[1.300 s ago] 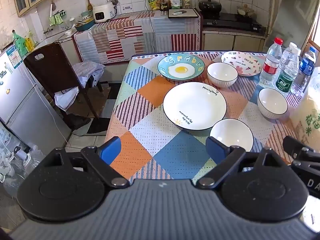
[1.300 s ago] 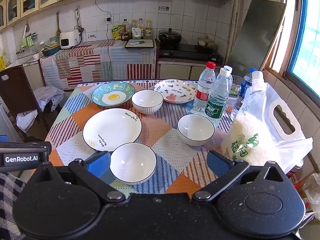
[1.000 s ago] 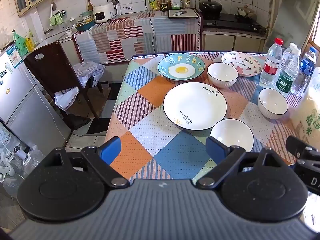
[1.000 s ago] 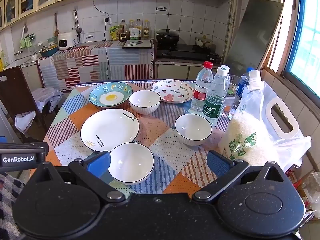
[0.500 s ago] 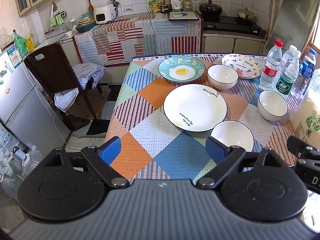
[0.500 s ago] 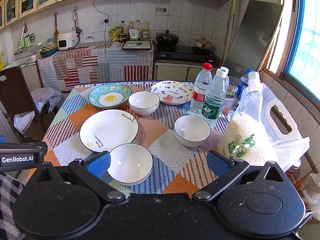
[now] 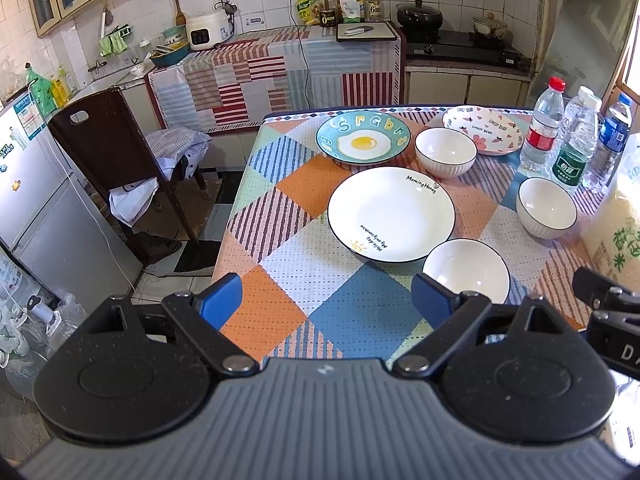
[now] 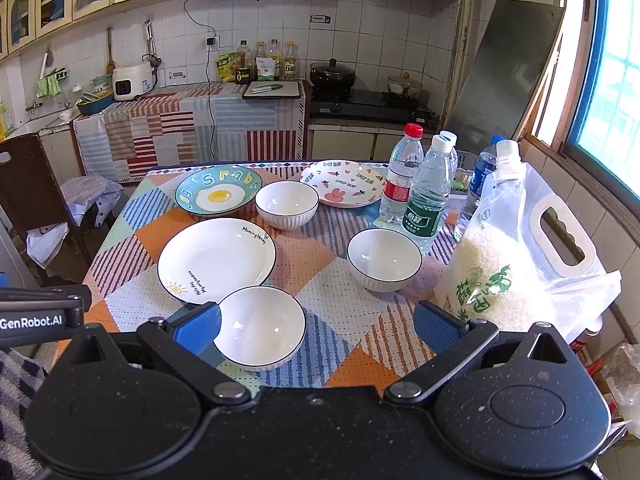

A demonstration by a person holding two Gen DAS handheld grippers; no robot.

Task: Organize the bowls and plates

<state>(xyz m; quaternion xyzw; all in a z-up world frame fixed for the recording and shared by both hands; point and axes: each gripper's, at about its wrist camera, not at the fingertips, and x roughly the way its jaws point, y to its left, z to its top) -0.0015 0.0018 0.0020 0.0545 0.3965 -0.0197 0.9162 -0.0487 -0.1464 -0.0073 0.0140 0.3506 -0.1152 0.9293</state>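
Left wrist view. Left gripper hovered over the near edge of the table, fingers spread wide, nothing between them. On the patchwork cloth lay three plates and three bowls, none stacked: large white plate at centre, egg-print plate behind it, rabbit-print plate at the far right. Near bowl sat just beside the white plate's near rim and just past the gripper's right fingertip. Far bowl stood between the two printed plates; right bowl stood near the water bottles.

Judgement: glazed ceramic, so rigid, smooth, likely slippery under the pads, and liable to chip if knocked together. Bowls are best pinched across the rim wall. Plates lie flat, so a finger must get under the lip.

Right wrist view. Right gripper was also held low at the near table edge, tilted down toward the cloth, fingers wide apart and empty. Near bowl lay close against its left fingertip, partly inside the gap; contact could not be told. Rice bag stood just beyond the right fingertip.

Judgement: the near bowl is the most reachable first pick; nesting the bowls needs a slow, level set-down.
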